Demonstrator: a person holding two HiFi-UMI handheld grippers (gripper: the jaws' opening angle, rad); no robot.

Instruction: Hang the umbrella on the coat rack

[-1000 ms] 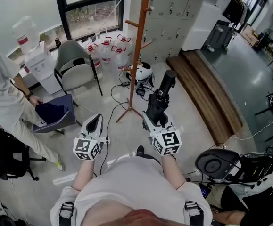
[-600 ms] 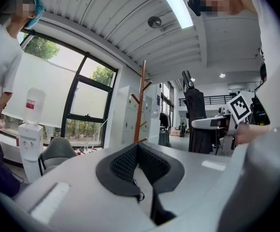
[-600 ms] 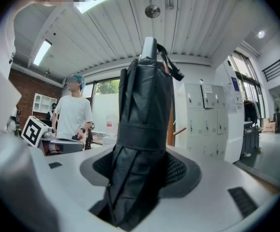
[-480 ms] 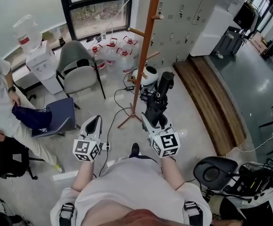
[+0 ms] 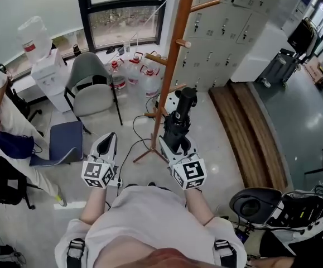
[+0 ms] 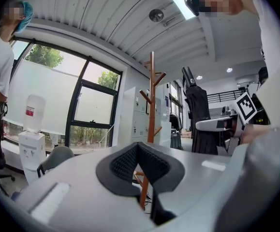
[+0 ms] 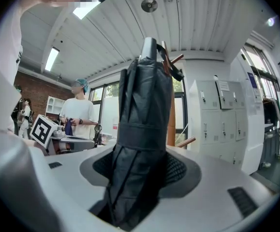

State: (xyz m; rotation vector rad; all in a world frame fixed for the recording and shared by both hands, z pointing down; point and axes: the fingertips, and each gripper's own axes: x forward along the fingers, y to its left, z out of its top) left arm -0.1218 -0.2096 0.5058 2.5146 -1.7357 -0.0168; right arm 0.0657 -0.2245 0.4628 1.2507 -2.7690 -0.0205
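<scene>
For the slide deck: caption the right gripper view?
Right gripper holds a folded black umbrella upright before the wooden coat rack.

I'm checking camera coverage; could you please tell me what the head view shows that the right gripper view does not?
Only the head view shows the grey chair and the water bottles on the floor. Only the right gripper view shows the ribbed ceiling with its strip light. Both show the right gripper shut on the folded black umbrella, the coat rack and the lockers.
</scene>
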